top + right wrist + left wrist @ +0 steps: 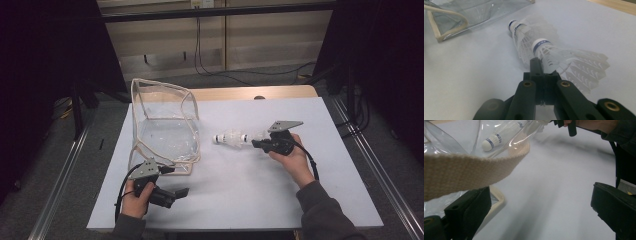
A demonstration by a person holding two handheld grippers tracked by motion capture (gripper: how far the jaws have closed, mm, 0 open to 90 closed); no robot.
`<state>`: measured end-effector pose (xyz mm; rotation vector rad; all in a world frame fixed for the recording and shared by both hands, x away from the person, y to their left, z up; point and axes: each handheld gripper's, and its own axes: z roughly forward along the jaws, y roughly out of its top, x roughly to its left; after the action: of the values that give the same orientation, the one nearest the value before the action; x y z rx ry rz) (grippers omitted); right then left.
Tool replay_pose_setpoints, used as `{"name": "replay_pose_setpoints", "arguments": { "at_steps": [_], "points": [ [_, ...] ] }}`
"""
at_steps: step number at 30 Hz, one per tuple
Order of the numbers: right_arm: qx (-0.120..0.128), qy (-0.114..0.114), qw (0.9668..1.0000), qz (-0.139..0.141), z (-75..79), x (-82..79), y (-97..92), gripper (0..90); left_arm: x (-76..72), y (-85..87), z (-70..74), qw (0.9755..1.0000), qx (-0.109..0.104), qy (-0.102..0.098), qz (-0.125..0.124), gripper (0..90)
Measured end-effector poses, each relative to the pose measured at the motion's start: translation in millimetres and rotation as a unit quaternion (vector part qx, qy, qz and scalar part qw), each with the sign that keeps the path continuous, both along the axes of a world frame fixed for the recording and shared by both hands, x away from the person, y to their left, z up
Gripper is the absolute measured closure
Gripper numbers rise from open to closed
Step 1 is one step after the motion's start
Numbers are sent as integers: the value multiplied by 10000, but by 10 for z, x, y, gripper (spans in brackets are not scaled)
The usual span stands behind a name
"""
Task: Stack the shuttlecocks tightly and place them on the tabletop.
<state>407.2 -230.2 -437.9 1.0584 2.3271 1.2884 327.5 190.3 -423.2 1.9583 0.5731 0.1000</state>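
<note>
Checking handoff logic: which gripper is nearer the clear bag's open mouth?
Left. The left gripper sits right by the clear bag, jaws spread beside its strap. The right gripper holds shuttlecocks short of it.

One clear plastic bag [165, 127] with beige fabric trim stands toward the tabletop's left edge, and it is the single bag on the table [240, 200]. Shuttlecocks [534, 45] lie nested cork to skirt near the middle of the tabletop; two blue-banded corks can be counted in the right gripper view, though more could be hidden inside the feathers.
</note>
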Motion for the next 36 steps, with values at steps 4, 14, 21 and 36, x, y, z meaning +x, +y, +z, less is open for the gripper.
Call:
{"name": "replay_pose_setpoints", "arguments": {
  "at_steps": [4,14,21,36],
  "points": [
    [9,8,10000,0,-10,16,10,895,2,2,1,10000,1,-8,-2,32],
    [-12,-14,10000,15,4,53,31,895,-4,1,4,10000,15,3,1,32],
    [-25,-50,10000,47,24,74,65,895,-1,-6,-3,10000,6,-13,-3,32],
    [-229,-78,9997,51,1,111,132,895,1,-6,-1,10000,37,-15,-19,32]
  ]
}}
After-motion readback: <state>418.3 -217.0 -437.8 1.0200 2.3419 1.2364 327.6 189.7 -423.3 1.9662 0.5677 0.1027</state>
